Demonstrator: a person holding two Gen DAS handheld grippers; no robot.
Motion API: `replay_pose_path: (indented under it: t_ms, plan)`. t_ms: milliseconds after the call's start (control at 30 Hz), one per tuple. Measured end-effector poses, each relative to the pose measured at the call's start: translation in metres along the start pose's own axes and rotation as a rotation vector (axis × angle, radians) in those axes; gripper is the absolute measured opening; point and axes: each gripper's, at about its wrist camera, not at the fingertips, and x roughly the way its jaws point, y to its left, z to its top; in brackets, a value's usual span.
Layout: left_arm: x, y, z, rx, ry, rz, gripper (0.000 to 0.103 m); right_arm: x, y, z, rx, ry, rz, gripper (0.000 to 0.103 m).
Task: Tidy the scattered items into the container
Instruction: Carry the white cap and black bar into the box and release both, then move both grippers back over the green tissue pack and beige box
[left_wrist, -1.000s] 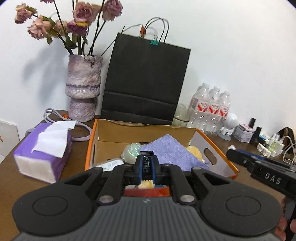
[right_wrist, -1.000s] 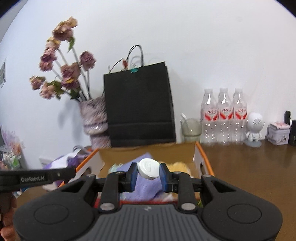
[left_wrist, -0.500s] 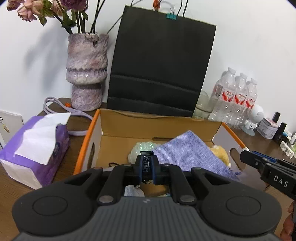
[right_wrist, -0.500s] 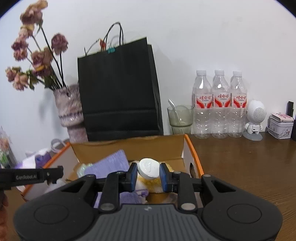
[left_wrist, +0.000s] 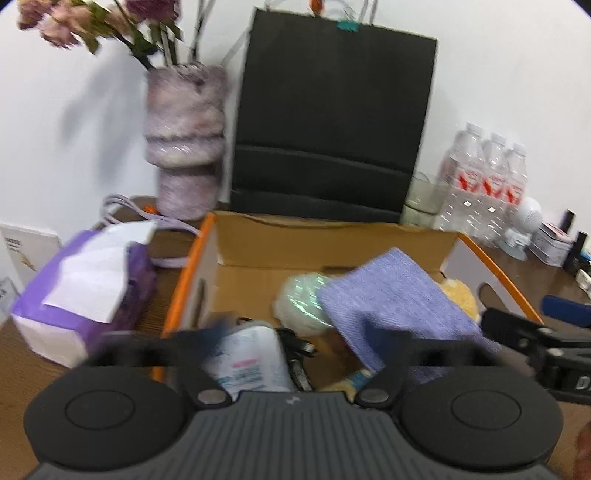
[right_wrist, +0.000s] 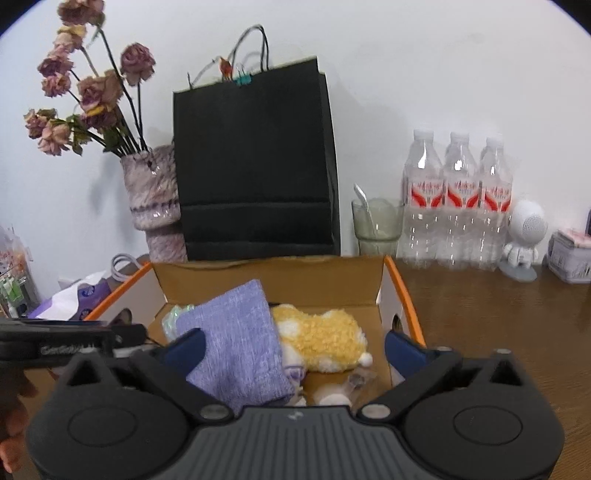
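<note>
An orange-rimmed cardboard box (left_wrist: 188, 269) (right_wrist: 402, 291) lies just under both grippers. Inside are a purple cloth (left_wrist: 391, 299) (right_wrist: 236, 339), a yellow plush toy (right_wrist: 321, 339), a pale green bundle (left_wrist: 303, 299), a white printed pack (left_wrist: 251, 362) and a small black item (left_wrist: 295, 350). My left gripper (left_wrist: 299, 336) hangs over the box's near left part; its blurred jaws are opening with nothing gripped. My right gripper (right_wrist: 293, 349) is over the near right part, jaws opening wide and empty. A small whitish piece (right_wrist: 332, 398) lies on the box floor below it.
A purple tissue pack (left_wrist: 81, 291) and a lilac cable (left_wrist: 125, 206) lie left of the box. Behind it stand a vase of dried roses (left_wrist: 184, 147) and a black paper bag (left_wrist: 332, 122). Water bottles (right_wrist: 458, 199), a glass (right_wrist: 376, 221), a white figurine (right_wrist: 524, 232) and a tin (right_wrist: 570, 254) stand at the back right.
Both grippers came forward and lower over the box, then opened. The white round piece has left the right pads, and the small dark item has left the left pads.
</note>
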Motion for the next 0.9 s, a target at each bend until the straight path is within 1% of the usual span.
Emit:
replay_pose_path:
  t_ms: [67, 267, 433, 600, 833, 900]
  plan:
    - [-0.003, 0.002, 0.000, 0.013, -0.007, 0.022, 0.103, -0.003, 0.002, 0.002, -0.008, -0.001, -0.005, 0.103]
    - [-0.012, 0.012, 0.001, -0.023, -0.006, 0.015, 0.103, -0.003, 0.001, 0.005, 0.019, 0.016, 0.009, 0.103]
    - [-0.019, 0.018, 0.002, -0.029, -0.014, 0.018, 0.103, -0.004, 0.003, 0.005, 0.011, 0.018, -0.002, 0.103]
    - [-0.030, 0.020, 0.001, -0.026, -0.021, 0.013, 0.103, -0.007, 0.006, 0.005, 0.012, 0.021, 0.005, 0.103]
    - [-0.051, 0.026, -0.005, -0.040, -0.032, 0.011, 0.103, -0.025, 0.010, -0.003, 0.057, 0.003, 0.039, 0.103]
    - [-0.060, 0.028, -0.006, -0.039, -0.037, 0.013, 0.103, -0.032, 0.012, -0.006, 0.046, 0.002, 0.050, 0.103]
